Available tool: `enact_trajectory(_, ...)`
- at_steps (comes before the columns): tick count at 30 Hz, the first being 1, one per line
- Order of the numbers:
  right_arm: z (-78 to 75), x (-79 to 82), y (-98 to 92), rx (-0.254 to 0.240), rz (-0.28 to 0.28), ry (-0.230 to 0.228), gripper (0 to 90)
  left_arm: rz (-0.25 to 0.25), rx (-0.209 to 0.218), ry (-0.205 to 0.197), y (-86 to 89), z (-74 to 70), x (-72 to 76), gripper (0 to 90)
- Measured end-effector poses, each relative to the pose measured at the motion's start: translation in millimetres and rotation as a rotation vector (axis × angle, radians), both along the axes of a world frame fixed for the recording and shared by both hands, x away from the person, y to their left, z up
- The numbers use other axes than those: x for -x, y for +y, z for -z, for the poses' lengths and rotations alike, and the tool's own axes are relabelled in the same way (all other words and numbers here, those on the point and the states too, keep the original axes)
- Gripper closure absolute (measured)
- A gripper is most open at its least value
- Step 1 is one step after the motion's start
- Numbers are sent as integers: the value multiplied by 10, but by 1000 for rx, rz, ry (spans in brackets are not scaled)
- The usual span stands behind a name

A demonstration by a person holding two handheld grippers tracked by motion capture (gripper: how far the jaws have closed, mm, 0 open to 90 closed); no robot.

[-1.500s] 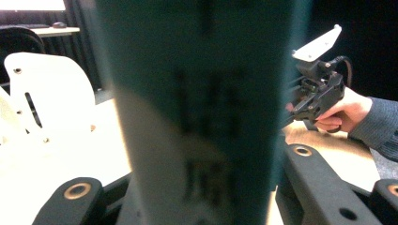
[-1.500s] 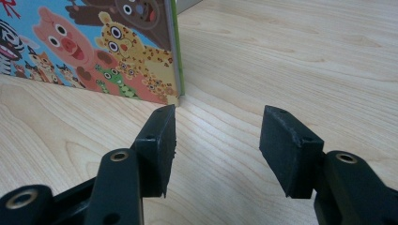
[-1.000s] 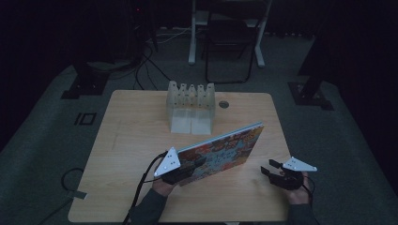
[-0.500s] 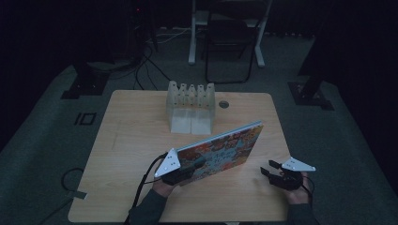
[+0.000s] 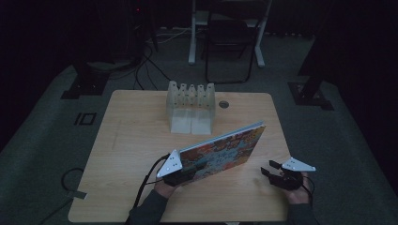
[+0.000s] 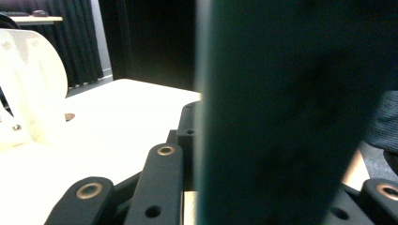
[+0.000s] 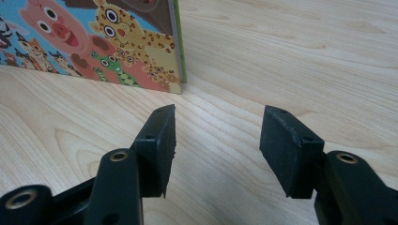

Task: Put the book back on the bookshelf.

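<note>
high view: book (image 5: pixel 225 152) stands on edge on the table (image 5: pixel 131 140), long axis running from near-left up to far-right, cover toward the person; white rack (image 5: pixel 191 108) sits beyond the book, apart from it.
high view, left gripper (image 5: pixel 180 174): at the book's near-left end, clamped on it.
high view, right gripper (image 5: pixel 272 173): just past the book's right end, on the person's side, not touching.
left gripper view: dark blurred book face (image 6: pixel 281 112) fills the space between the jaws; rack (image 6: pixel 28 93) off to the left.
right gripper view: jaws apart, nothing between; book's lower corner (image 7: pixel 173 84) lies ahead and left of the jaws, bare tabletop under them.
nearer hand: left holds it; right would need to shift toward the book's free end, my guess.
</note>
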State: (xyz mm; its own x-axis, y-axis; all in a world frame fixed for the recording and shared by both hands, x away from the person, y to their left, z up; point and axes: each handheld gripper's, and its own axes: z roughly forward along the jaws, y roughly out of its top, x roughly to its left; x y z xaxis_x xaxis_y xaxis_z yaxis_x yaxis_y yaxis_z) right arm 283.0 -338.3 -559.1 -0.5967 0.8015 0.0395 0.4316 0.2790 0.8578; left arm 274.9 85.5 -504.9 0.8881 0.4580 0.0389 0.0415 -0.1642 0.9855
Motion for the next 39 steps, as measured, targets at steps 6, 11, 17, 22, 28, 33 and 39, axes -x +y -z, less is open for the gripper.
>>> enact_trajectory(6, 15, -5, -6, 2, 0, 6, 452, 0, -11, -12, -19, 6, 13, 759)
enact_trajectory(11, 24, -9, -8, 4, -1, 10, 452, -6, -19, -19, -40, 6, 31, 770)
enact_trajectory(17, 39, -10, -14, 12, 2, 15, 452, -20, -19, -17, -80, 5, 53, 793)
enact_trajectory(22, 48, -10, -10, 19, 0, 18, 452, -36, -16, -10, -99, 1, 70, 797)
enact_trajectory(28, 52, -6, -12, 20, -1, 21, 450, -39, -10, 7, -102, -6, 74, 805)
enact_trajectory(33, 57, -2, -9, 23, -1, 22, 450, -42, -12, 17, -112, -22, 83, 808)
enact_trajectory(39, 70, 2, 0, 38, -2, 26, 449, -45, -7, 32, -105, -31, 81, 810)
